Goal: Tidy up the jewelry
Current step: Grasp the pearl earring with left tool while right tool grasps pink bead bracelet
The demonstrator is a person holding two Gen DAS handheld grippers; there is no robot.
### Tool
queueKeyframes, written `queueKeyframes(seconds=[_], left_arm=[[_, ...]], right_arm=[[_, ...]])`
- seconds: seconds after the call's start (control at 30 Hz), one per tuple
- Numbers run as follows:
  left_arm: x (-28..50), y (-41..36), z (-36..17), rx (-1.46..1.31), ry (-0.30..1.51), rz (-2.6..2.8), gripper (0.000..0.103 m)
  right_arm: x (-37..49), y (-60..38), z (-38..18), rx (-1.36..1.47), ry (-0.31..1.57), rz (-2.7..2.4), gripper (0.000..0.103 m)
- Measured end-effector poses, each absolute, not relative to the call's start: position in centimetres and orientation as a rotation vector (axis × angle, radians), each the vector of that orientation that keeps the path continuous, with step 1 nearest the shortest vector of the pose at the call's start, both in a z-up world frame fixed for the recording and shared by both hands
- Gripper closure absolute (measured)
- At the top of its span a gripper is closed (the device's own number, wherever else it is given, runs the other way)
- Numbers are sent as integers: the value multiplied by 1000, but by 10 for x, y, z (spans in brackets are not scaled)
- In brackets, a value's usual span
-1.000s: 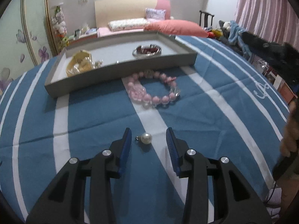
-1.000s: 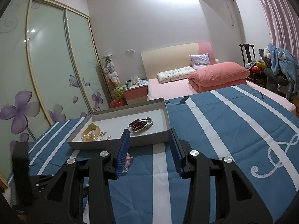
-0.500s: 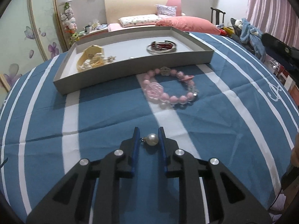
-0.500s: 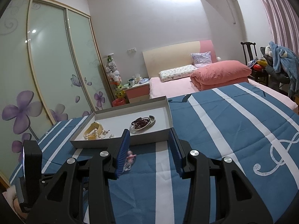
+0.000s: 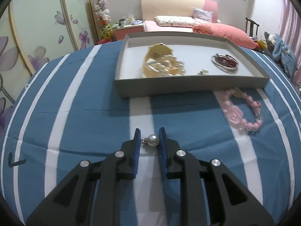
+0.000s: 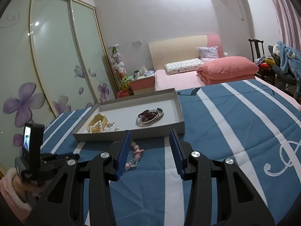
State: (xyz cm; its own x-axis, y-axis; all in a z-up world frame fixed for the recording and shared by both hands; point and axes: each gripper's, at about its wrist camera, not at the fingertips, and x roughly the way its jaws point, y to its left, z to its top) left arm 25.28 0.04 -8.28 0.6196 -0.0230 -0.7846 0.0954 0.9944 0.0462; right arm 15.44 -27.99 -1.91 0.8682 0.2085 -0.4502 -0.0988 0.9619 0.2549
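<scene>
Low centre of frame: left gripper clamps pearl earring; carry step; next, lift over tray wall, release; right gripper wide, empty.

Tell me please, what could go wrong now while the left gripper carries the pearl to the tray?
The pearl is round and held only at the tips of the left gripper, so it may slip out and roll on the blue bedspread. The tray has a raised wall, so a low approach could knock it.
</scene>
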Motion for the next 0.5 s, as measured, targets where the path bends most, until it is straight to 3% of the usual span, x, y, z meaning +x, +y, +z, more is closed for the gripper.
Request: queueKeyframes(seconds=[0.5], left_arm=[[251, 4, -82, 74, 901, -74, 83]], right_arm=[[213, -222, -54, 60, 779, 218, 59]])
